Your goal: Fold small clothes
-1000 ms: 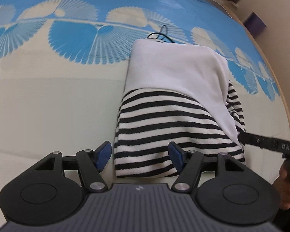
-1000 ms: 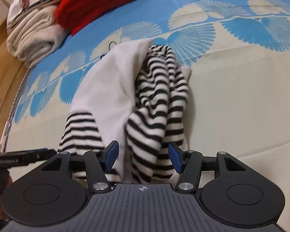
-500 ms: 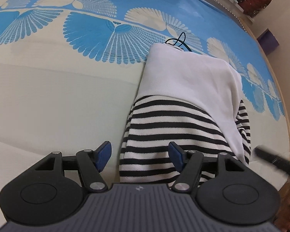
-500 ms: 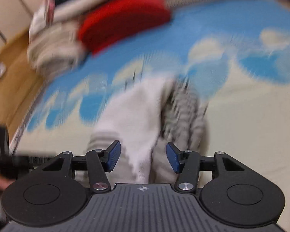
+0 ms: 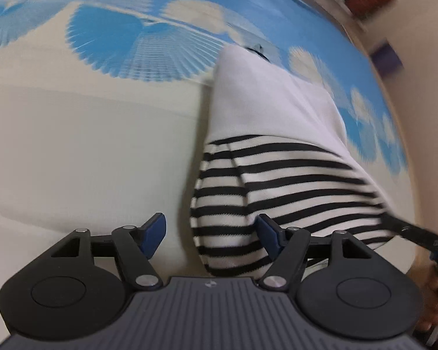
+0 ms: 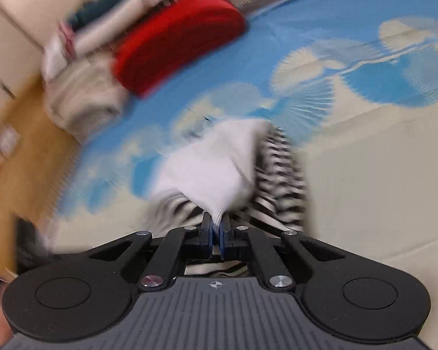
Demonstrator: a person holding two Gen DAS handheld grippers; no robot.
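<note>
Striped garment [image 5: 280, 180] on blue-patterned sheet [image 5: 108, 35], below red pile [image 6: 178, 49]. Soft, light knit (hem edge best hold). Right gripper [image 6: 216, 227] clenched on white edge; left gripper [image 5: 210, 230] opening, near corner between jaws, ungripped.

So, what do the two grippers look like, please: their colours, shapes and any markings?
Both look alike. The left gripper has a ribbed dark grey body with a small crosshair mark, two round black discs at its sides, black linkage arms with silver rivets, and blue pads on the fingers. The right gripper shows the same parts.
</note>
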